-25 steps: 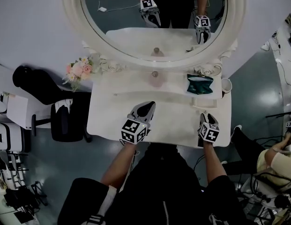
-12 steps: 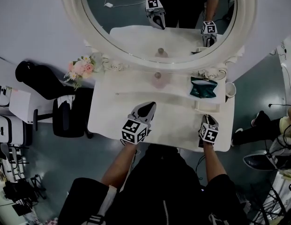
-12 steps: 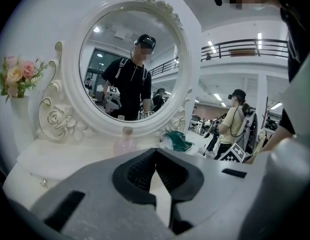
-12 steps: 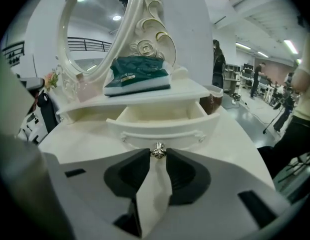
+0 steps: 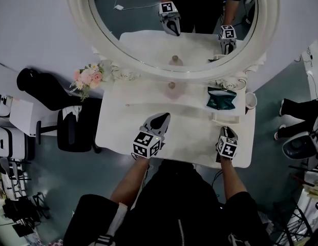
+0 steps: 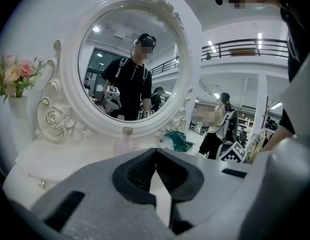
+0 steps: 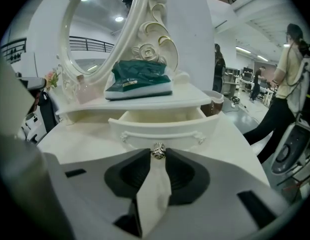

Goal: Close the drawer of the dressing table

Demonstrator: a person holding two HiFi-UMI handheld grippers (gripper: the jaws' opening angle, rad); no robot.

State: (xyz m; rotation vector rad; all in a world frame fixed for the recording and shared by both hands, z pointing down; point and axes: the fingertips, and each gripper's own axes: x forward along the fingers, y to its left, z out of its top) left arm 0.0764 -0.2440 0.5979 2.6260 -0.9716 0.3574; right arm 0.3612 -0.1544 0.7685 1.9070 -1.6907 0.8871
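Drawer (image 7: 162,126) is sitting pulled out at far right of dressing table (image 5: 123,132). Right gripper (image 7: 158,155), jaws just been closing, is pinching its knob (image 7: 158,151). Left gripper (image 6: 155,155) is hovering clenched, empty. Grasp step; next is likely pushing straight in.

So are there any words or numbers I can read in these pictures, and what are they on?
Green packet on the shelf: pale print on its front, too blurred to read.
Left marker cube and right marker cube: only black and white square patterns, no words or numbers.
Nothing else shows any readable text.
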